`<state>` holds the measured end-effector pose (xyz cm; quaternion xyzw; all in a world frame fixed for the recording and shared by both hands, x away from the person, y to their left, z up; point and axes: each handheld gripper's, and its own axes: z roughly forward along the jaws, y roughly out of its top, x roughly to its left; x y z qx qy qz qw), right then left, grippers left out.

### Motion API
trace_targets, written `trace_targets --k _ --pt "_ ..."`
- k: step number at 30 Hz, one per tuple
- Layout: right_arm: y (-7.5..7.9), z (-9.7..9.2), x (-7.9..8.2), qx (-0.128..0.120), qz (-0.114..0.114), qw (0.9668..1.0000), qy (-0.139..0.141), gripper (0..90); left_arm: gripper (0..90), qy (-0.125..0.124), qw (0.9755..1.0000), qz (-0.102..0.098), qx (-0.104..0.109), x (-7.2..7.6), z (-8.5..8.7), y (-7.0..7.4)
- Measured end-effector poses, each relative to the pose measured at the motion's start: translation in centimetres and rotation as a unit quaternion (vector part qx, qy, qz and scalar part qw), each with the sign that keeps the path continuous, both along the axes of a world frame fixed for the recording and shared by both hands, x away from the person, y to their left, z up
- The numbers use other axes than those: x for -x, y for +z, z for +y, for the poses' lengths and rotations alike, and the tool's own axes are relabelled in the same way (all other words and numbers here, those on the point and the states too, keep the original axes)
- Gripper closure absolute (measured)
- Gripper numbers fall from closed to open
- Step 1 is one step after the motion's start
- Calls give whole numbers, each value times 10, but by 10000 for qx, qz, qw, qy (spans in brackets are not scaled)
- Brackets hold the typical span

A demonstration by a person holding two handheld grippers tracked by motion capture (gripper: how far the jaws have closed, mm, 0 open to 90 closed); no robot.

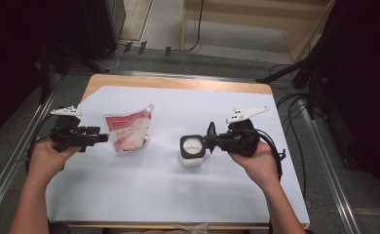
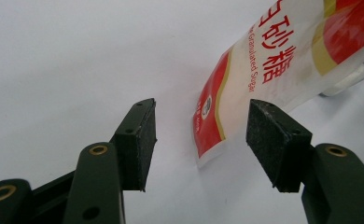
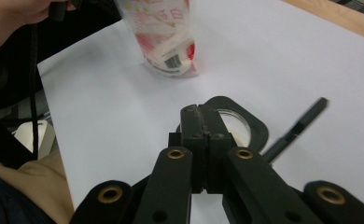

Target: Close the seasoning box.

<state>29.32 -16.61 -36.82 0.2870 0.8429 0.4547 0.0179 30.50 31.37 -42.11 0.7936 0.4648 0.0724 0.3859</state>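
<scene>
Black left gripper (image 1: pixel 100 138) jaws open, right gripper (image 1: pixel 210 139) jaws closed

in the left gripper view the sugar pouch (image 2: pixel 273 74) runs off the top and right edges, so its upper part and most of its print are cut away; a shiny rim behind it at the right edge is too cropped to name. in the right gripper view the pouch (image 3: pixel 168 37) is blurred and loses its top at the frame edge, and the closed jaws of the right gripper (image 3: pixel 202 122) cover the near side of the black-rimmed jar (image 3: pixel 245 126). a thin dark stick (image 3: pixel 294 130) beside the jar is smeared and cannot be identified. whether anything is pinched between those pads cannot be told.
</scene>
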Motion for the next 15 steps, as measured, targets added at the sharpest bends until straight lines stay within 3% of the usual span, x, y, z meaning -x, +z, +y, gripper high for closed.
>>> trace_targets --k 15 --pt "1 -41 -9 -163 -51 9981 -599 900 441 -19 10000 16 -9 -2 1 -2"
